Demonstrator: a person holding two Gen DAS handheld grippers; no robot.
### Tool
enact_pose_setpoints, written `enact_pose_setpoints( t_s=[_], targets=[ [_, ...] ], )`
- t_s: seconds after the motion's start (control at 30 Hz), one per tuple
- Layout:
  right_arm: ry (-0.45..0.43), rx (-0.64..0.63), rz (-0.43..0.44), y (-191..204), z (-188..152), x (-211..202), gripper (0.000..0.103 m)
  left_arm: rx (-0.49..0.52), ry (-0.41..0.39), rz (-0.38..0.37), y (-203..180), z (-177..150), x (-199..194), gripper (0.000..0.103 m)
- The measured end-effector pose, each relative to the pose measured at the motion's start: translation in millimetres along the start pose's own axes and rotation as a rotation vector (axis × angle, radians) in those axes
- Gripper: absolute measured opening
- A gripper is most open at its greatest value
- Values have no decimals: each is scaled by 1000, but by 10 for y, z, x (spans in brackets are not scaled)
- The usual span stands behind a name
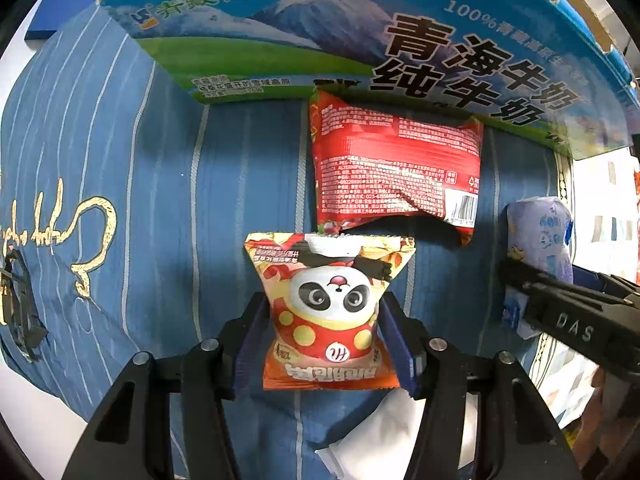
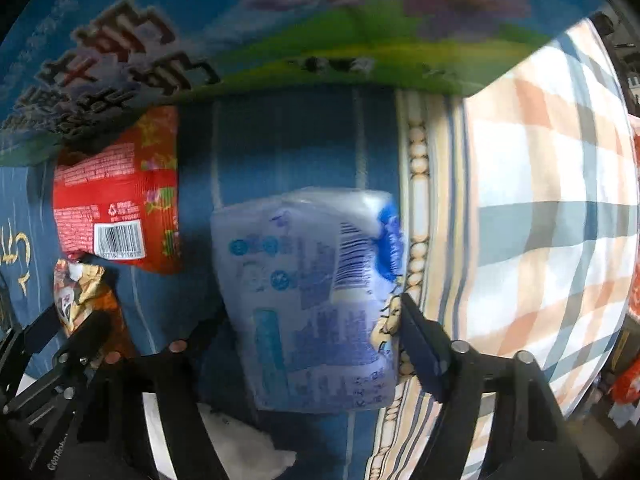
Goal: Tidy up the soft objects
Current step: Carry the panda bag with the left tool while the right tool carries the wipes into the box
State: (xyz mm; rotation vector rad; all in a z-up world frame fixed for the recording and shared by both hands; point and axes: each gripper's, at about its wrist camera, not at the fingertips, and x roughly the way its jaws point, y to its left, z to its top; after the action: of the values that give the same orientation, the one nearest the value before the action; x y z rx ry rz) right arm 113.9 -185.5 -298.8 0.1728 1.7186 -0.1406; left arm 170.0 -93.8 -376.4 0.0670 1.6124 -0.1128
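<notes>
My left gripper (image 1: 323,308) points down and is shut on an orange panda snack packet (image 1: 328,300), its pads squeezing the packet's waist above the blue striped cloth (image 1: 160,200). A red snack packet (image 1: 396,168) lies on the cloth just beyond, its far edge against a milk carton box (image 1: 360,32). My right gripper (image 2: 310,316) is shut on a pale blue tissue pack (image 2: 312,288), with one finger (image 2: 416,332) pressing each side. In the right wrist view the red packet (image 2: 116,192) and the panda packet (image 2: 84,300) show at the left.
The printed milk box (image 2: 160,40) spans the far side of both views. A plaid cloth (image 2: 540,200) lies to the right of the blue cloth, past a beaded trim (image 2: 416,200). A white paper piece (image 1: 380,432) lies under the left gripper.
</notes>
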Motion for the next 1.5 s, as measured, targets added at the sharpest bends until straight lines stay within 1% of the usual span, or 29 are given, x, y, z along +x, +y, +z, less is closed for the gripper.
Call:
enact_pose_setpoints(
  t_s=[0.07, 0.13, 0.17, 0.23, 0.27, 0.3, 0.37, 0.4, 0.57, 0.67, 0.83, 0.9, 0.93, 0.97, 1.03, 1.07, 1.23, 1.3, 1.4, 1.5],
  targets=[
    [-13, 4, 4, -40, -38, -64, 56, -2, -9, -2, 10, -26, -46, 49],
    [-12, 7, 18, -21, -125, -179, 52, -3, -18, -5, 19, -55, -121, 49],
    [-16, 6, 21, -86, -98, -320, 52, -2, -24, -5, 12, -63, -151, 48],
    [-29, 5, 24, -81, -191, -391, 50, 0, -46, 2, 9, -98, -251, 46],
    [-35, 5, 32, -74, -230, -461, 50, 2, -56, 3, -1, -109, -289, 44],
    [-42, 2, 43, -178, -316, -504, 50, 3, -65, 0, -2, -125, -329, 41],
    [-66, -4, 64, -220, -432, -691, 49, -1, -78, -13, -1, -155, -424, 40],
    [-73, -9, 70, -302, -389, -733, 49, -3, -83, -22, 3, -167, -465, 39],
    [-117, -37, 112, -275, -528, -1073, 48, -8, -147, -41, 31, -248, -787, 37],
    [-140, -47, 138, -303, -705, -1321, 48, -3, -187, -58, 47, -308, -1038, 37],
    [-194, -62, 163, -356, -877, -1676, 47, 9, -265, -74, 103, -386, -1480, 37],
    [-212, -66, 170, -385, -780, -1711, 47, 9, -298, -74, 126, -401, -1661, 37],
    [-222, -68, 170, -386, -786, -1752, 47, 8, -311, -74, 119, -425, -1705, 37],
    [-237, -69, 171, -398, -729, -1709, 47, 7, -324, -76, 136, -434, -1787, 37],
    [-262, -71, 172, -345, -707, -1782, 47, 6, -349, -79, 146, -437, -1932, 37],
    [-272, -70, 177, -308, -643, -1743, 47, 6, -359, -79, 158, -439, -1986, 37],
    [-319, -81, 195, -265, -604, -1884, 47, 9, -406, -91, 147, -438, -2224, 37],
    [-333, -86, 204, -247, -591, -1881, 47, 9, -423, -100, 148, -444, -2313, 37],
    [-353, -91, 223, -224, -583, -1958, 47, 7, -448, -121, 144, -434, -2440, 37],
    [-366, -99, 242, -201, -572, -2058, 47, 9, -462, -147, 128, -352, -2548, 37]
  ],
)
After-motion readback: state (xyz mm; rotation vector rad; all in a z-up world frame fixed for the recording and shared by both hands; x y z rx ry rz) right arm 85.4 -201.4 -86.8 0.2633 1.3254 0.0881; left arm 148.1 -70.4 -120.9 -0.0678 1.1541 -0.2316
